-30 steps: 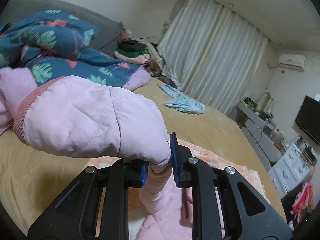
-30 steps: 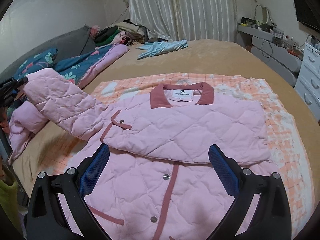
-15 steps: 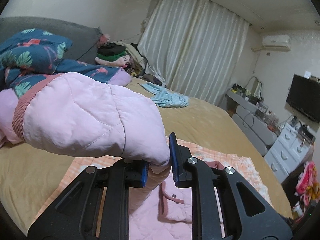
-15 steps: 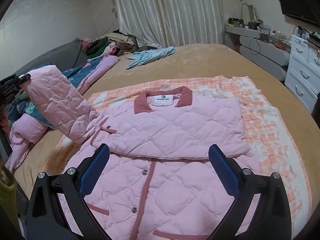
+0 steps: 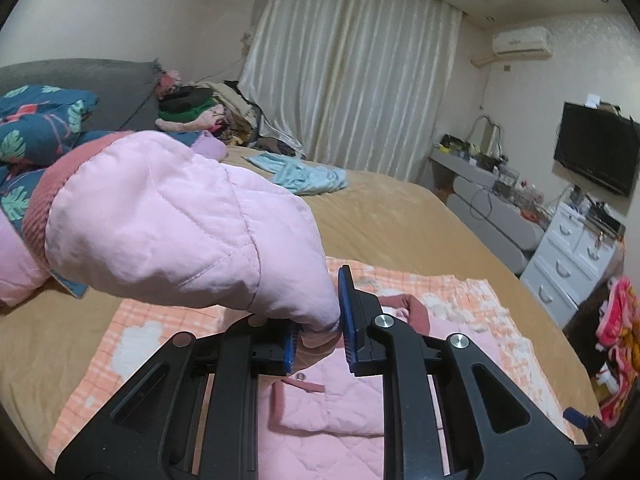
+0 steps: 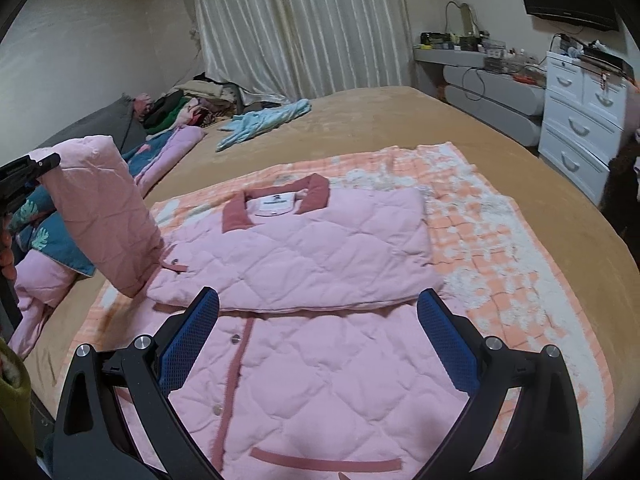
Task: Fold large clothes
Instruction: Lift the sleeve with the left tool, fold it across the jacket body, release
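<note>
Jacket (image 6: 304, 264) collar points toward curtains; left gripper (image 5: 318, 338) pinches its raised sleeve (image 6: 100, 216); right gripper (image 6: 316, 344) wide.

Bare bedspread (image 6: 400, 108) beyond jacket (image 6: 320, 248)

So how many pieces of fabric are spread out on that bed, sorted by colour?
Pink quilted jacket: 1
Orange-and-white checked blanket: 1
Light blue garment: 1
Dark blue leaf-print bedding: 1
Total: 4, leaving out the mixed clothes heap at the far corner.

Pink quilted jacket (image 6: 320, 248); rose collar (image 6: 276, 200)
</note>
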Tool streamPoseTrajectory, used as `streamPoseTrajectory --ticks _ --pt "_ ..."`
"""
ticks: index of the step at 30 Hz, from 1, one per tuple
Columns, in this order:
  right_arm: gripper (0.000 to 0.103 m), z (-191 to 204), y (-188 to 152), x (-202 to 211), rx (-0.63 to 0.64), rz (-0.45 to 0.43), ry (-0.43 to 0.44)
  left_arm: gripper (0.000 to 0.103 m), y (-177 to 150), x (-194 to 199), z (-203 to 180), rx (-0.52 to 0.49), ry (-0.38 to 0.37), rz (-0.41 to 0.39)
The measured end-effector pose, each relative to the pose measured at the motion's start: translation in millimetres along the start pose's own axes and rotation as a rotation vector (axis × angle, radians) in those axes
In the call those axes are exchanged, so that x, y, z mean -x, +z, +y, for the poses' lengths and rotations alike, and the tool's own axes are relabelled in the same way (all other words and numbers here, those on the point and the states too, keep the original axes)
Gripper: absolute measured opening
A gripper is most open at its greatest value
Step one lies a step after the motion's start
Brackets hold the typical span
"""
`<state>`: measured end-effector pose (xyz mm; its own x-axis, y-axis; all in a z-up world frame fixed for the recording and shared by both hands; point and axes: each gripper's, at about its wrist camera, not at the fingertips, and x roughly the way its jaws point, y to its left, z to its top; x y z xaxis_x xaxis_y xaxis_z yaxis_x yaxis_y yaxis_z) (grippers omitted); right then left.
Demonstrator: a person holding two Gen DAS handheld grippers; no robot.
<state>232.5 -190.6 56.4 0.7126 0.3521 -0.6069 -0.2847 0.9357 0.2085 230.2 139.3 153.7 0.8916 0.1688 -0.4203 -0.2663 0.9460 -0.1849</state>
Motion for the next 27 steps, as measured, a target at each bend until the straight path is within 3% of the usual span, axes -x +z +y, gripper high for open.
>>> streamPoseTrajectory --ticks 10,27 --pt "0.099 -26 -7 -2 -0.017 -0.008 -0.042 0.010 -23 -29 -57 -0.127 -0.043 0.045" --pt "0.099 -72 -15 -24 -0.088 -0.010 -0.096 0.008 -94 -87 -136 -0.301 -0.120 0.189"
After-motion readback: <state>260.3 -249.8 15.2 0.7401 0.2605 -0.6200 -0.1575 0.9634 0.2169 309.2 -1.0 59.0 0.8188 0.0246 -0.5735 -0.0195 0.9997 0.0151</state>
